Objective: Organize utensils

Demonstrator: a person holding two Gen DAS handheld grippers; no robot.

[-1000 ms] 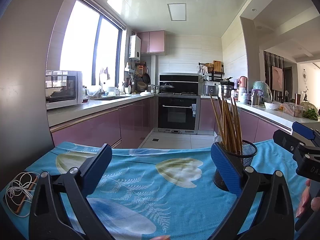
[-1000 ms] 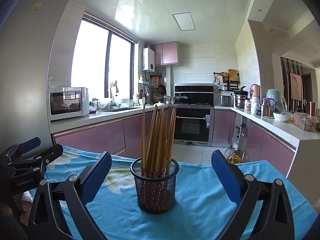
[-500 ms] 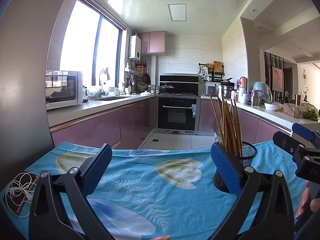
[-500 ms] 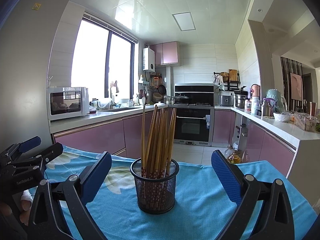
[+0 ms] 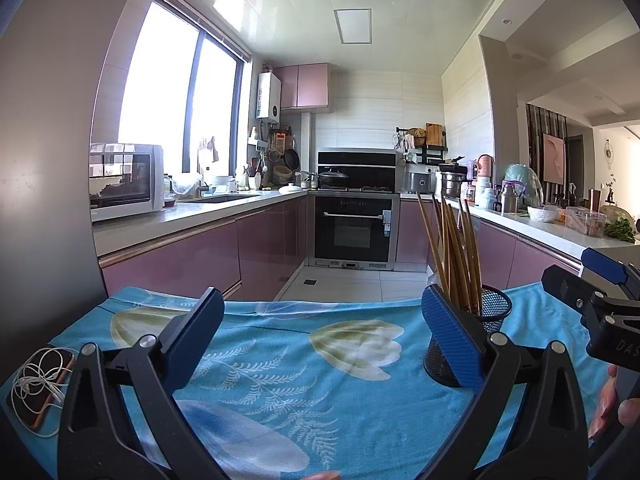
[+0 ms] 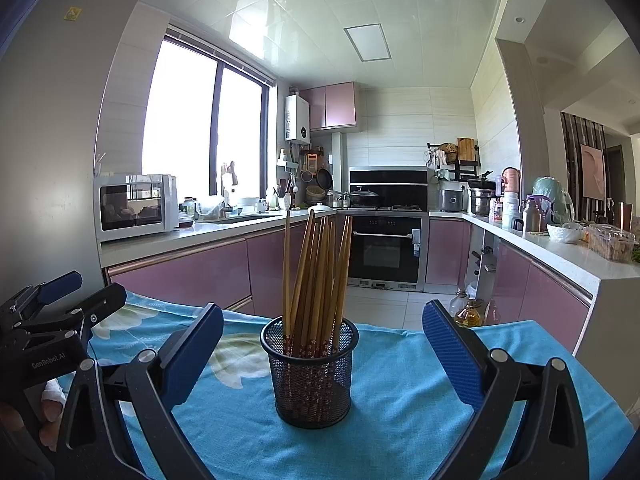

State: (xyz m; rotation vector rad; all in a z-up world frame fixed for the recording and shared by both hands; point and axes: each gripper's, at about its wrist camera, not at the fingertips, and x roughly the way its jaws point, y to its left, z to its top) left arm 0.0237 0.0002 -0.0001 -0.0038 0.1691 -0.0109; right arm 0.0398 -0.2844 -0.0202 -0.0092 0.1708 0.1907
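Wooden chopsticks (image 6: 316, 276) stand bunched, leaning, in a black mesh cup (image 6: 310, 376) at twelve o'clock of the right gripper (image 6: 322, 356); both grippers' jaws spread, left gripper (image 5: 320, 344) empty.

Your left gripper (image 5: 322, 336) is wide open, nothing between its fingers (image 5: 452, 344), hovering over the surface with the blue floral cloth (image 5: 304, 364). The mesh holder (image 5: 470, 340) sits just behind the right-hand finger, partly hidden by it, with the wooden chopsticks (image 5: 454, 256) standing in it and leaning. Your right gripper (image 5: 592, 280) is at the frame's right edge, open. A phone with white earphones (image 5: 38, 384) lies at the cloth's left edge.
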